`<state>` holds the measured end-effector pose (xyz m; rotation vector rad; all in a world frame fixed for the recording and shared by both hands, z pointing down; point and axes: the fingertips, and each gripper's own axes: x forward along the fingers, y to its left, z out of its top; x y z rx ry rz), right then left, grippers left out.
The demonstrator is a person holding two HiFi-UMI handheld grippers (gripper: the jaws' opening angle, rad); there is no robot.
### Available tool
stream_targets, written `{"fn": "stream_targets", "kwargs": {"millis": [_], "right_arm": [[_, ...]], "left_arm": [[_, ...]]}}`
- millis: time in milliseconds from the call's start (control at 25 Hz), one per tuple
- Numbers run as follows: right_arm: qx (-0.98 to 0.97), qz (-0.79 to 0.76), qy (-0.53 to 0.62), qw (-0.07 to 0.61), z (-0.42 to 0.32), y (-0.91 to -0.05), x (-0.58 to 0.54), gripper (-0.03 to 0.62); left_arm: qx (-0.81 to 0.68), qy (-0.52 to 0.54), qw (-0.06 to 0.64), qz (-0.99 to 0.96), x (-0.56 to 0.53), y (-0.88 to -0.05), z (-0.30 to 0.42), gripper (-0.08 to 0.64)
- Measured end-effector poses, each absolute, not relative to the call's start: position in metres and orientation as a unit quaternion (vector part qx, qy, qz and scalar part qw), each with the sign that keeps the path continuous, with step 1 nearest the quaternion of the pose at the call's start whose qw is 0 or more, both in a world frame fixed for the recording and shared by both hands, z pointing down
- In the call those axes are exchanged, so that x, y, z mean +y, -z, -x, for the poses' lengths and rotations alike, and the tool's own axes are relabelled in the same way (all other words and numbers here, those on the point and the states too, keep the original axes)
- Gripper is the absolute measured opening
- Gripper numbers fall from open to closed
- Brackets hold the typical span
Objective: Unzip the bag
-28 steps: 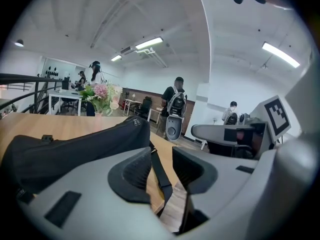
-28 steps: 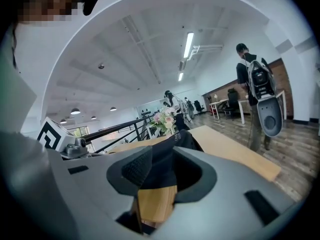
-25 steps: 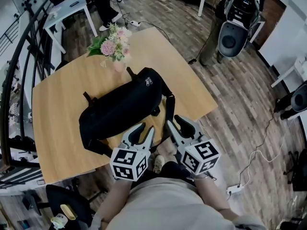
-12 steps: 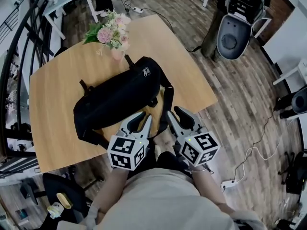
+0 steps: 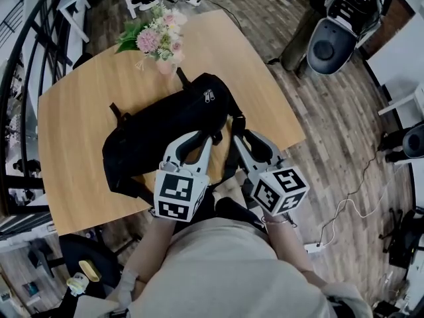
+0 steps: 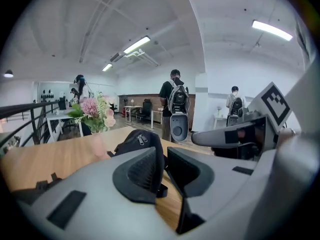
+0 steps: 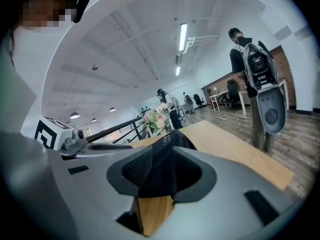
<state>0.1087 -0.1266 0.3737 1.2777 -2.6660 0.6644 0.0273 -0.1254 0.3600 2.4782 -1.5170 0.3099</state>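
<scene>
A black bag (image 5: pixel 165 131) lies across the wooden table (image 5: pixel 73 158), its two zipper pulls (image 5: pixel 209 97) at the top of its right end. My left gripper (image 5: pixel 201 140) hovers over the bag's near edge, its jaws standing a narrow gap apart with nothing between them. The right gripper (image 5: pixel 254 140) hangs open just right of the bag's strap (image 5: pixel 234 141), near the table's front edge. In the left gripper view the bag (image 6: pixel 137 139) shows beyond the left gripper (image 6: pixel 165 166). In the right gripper view the bag (image 7: pixel 167 141) fills the gap of the right gripper (image 7: pixel 162 174).
A pink vase of flowers (image 5: pixel 158 42) stands on the table just behind the bag. A person with a large backpack (image 5: pixel 344 12) stands on the wooden floor at the far right. A black railing (image 5: pixel 13 78) runs along the left side.
Both grippers have moved forward from the table's front edge to the bag's near side. The left jaws have narrowed.
</scene>
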Motion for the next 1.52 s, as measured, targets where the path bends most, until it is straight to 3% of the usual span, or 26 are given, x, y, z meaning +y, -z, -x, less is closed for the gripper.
{"fn": "stream_targets", "kwargs": {"millis": [200,1240,1520], "right_arm": [[-0.877,-0.422,-0.225,0.054,-0.106,-0.373,-0.148,0.123],[-0.872,-0.39,-0.285,0.08,-0.077,-0.416,-0.237,0.149],[-0.873,-0.388,-0.28,0.091,-0.073,-0.422,-0.237,0.078]], "left_arm": [[-0.51,-0.15,0.056,-0.845,-0.15,-0.357,-0.028,0.083],[-0.463,-0.287,-0.042,-0.837,-0.223,-0.394,-0.033,0.114],[-0.469,-0.31,-0.058,-0.825,-0.232,-0.402,-0.032,0.114]]}}
